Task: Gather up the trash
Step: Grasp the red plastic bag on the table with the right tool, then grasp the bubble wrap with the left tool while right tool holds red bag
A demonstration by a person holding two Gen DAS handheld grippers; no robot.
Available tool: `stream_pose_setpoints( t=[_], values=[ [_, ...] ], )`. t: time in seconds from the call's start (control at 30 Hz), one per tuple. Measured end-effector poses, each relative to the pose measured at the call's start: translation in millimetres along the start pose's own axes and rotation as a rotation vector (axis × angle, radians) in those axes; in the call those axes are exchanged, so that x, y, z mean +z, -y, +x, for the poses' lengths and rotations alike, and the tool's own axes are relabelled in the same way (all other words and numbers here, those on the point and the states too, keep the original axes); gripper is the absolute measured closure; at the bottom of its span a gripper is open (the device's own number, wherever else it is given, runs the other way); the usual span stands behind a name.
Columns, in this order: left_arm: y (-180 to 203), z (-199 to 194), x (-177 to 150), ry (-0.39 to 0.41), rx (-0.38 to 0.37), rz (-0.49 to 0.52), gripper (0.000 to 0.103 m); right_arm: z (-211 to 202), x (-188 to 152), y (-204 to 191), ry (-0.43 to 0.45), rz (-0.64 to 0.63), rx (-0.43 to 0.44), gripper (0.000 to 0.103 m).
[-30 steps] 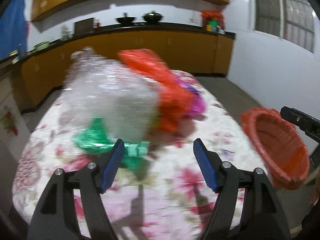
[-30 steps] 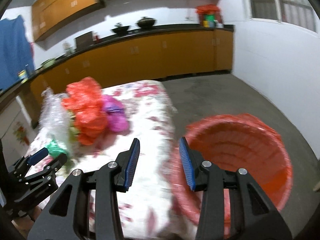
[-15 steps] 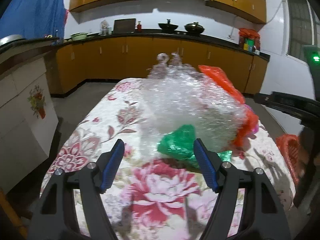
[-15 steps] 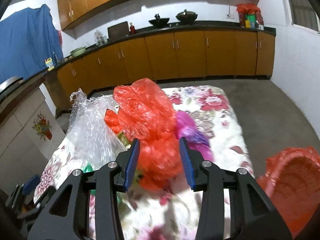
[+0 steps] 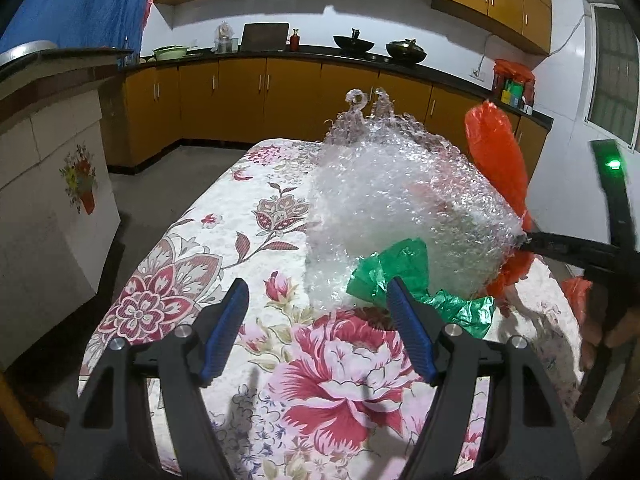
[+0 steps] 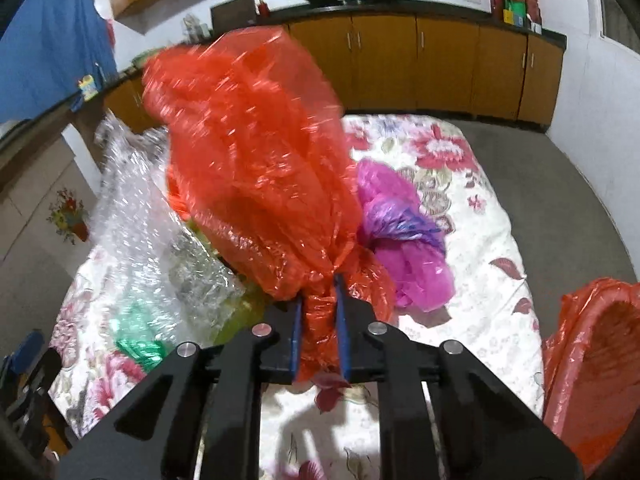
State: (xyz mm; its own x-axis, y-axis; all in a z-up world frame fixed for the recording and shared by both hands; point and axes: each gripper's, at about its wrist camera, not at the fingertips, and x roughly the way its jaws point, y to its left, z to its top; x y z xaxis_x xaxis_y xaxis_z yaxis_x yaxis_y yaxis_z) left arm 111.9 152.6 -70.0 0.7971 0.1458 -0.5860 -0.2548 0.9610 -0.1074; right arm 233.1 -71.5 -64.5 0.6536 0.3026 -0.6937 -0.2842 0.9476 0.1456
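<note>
Trash: one red bag in right gripper, one bubble wrap.

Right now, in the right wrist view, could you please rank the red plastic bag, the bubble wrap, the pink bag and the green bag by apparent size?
1. red plastic bag, though nearest the camera
2. bubble wrap
3. pink bag
4. green bag, partly hidden

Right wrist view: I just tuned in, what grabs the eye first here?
The big red plastic bag fills the middle of the view, its bunched neck pinched in the right claw, whose jaws have just been closing on it. Left of it on the floral tablecloth lies a heap of bubble wrap; a crumpled pink bag sits just right, and the red-lined basket waits at the right edge.
</note>
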Motion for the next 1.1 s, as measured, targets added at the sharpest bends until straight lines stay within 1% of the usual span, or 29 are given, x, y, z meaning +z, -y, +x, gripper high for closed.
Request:
stream_pose_setpoints(
  t=[0.07, 0.13, 0.27, 0.4, 0.53, 0.63, 0.7, 0.77, 0.9, 0.97, 1.03, 1.07, 1.1],
  values=[
    [2, 0, 2, 0.003, -0.006, -0.003, 0.033, -19, 0, 2, 0.042, 0.013, 0.027, 0.088],
    [6, 0, 5, 0.003, -0.021, -0.008, 0.033, -32, 1, 5, 0.064, 0.024, 0.045, 0.088],
    [17, 0, 9, 0.006, -0.05, 0.001, 0.033, -54, 1, 15, 0.101, 0.053, 0.052, 0.088],
    [33, 5, 19, -0.003, -0.104, -0.002, 0.033, -72, -3, 27, 0.131, 0.071, 0.032, 0.088],
    [60, 14, 41, -0.014, -0.189, -0.015, 0.033, -81, -9, 38, 0.138, 0.072, -0.005, 0.088],
    [83, 23, 58, -0.02, -0.216, -0.001, 0.033, -84, -14, 47, 0.135, 0.083, -0.025, 0.088],
    [97, 30, 66, -0.026, -0.209, 0.019, 0.033, -84, -16, 52, 0.13, 0.095, -0.029, 0.088],
    [111, 43, 72, -0.055, -0.182, 0.043, 0.029, -84, -20, 57, 0.124, 0.103, -0.032, 0.088],
    [129, 76, 70, -0.156, -0.131, 0.066, 0.028, -82, -26, 61, 0.109, 0.108, -0.038, 0.088],
    [133, 84, 65, -0.181, -0.116, 0.074, 0.029, -82, -30, 63, 0.102, 0.112, -0.041, 0.088],
    [132, 90, 61, -0.189, -0.112, 0.075, 0.046, -82, -33, 65, 0.096, 0.118, -0.042, 0.088],
    [132, 92, 59, -0.199, -0.124, 0.07, 0.065, -83, -35, 66, 0.096, 0.119, -0.044, 0.088],
    [131, 93, 57, -0.209, -0.145, 0.06, 0.078, -83, -36, 67, 0.096, 0.121, -0.046, 0.088]
  ],
)
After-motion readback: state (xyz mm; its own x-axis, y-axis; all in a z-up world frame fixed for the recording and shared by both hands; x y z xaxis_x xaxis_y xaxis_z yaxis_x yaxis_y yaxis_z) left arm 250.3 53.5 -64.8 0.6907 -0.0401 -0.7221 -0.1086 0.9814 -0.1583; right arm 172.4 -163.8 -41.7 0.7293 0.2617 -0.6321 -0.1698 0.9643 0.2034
